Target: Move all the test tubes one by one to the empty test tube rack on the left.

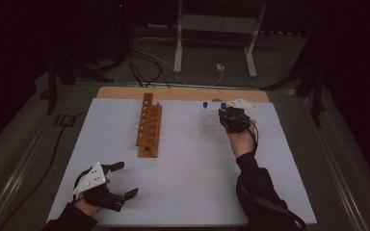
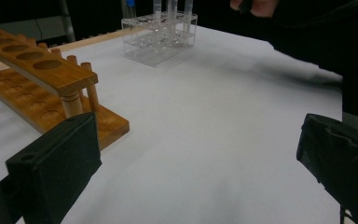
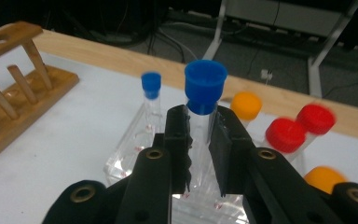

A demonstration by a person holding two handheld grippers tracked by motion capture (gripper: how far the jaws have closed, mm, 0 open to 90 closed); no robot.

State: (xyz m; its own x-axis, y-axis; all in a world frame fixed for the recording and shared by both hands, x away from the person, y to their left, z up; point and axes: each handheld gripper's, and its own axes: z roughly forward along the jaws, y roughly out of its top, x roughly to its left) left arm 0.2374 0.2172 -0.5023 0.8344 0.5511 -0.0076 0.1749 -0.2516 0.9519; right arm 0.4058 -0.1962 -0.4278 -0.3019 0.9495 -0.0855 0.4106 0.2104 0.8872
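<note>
Left gripper [image 1: 120, 180] sits low at the near left, hand under its grey plate, jaws spread wide and pointing right and away; in the left gripper view both black pads [image 2: 56, 163] stand far apart with nothing between. Right gripper [image 1: 232, 118] is held out far on the right, dark-sleeved forearm [image 1: 257, 187] stretched forward, hand wrapped around the body. In the right gripper view its jaws are clamped on a blue-capped tube [image 3: 204, 100] just below the cap.

Blue-capped tube [image 3: 204, 100], brown wooden rack [image 1: 149, 126]
</note>
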